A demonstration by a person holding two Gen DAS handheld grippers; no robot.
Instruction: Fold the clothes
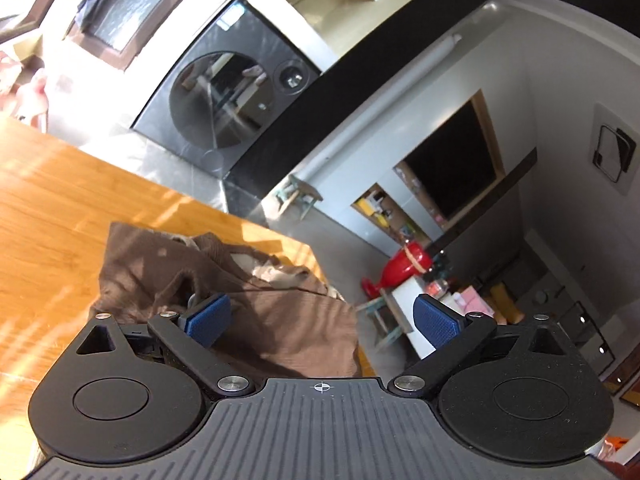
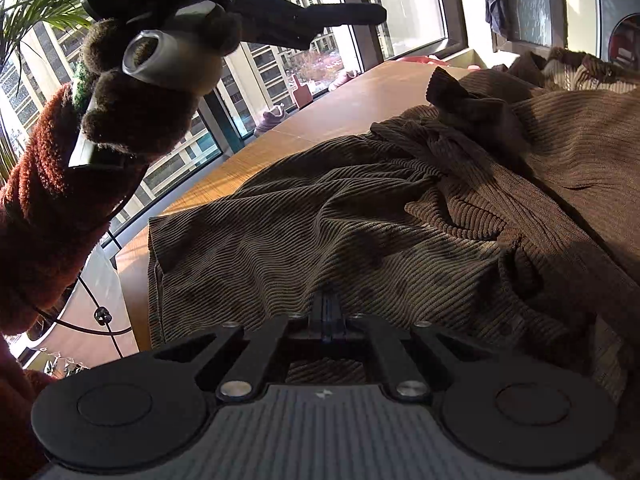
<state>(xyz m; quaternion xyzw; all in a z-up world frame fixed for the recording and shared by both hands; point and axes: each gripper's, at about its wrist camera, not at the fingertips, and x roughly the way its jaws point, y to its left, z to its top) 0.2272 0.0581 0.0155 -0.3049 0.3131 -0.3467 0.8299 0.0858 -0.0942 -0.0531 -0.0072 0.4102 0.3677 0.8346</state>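
Observation:
A brown corduroy garment (image 2: 360,208) lies crumpled on the wooden table (image 2: 320,120), its far part bunched with a paler lining showing. My right gripper (image 2: 326,312) is shut low over its near part; creases in the cloth run into the closed fingertips, so it pinches the fabric. In the left wrist view the same garment (image 1: 168,264) sits near the table's corner (image 1: 60,200). My left gripper (image 1: 322,318) hovers above it, open wide, with nothing between its blue pads (image 1: 210,316). A hand in a fuzzy brown sleeve (image 2: 52,200) holds the left gripper (image 2: 340,14) high at the upper left.
The table's edge drops to the floor just right of the garment. A dark washing machine (image 1: 224,100) stands beyond the table. A red object (image 1: 404,264) and small stools sit on the floor. Large windows (image 2: 400,0) and a plant (image 2: 40,0) border the table's far side.

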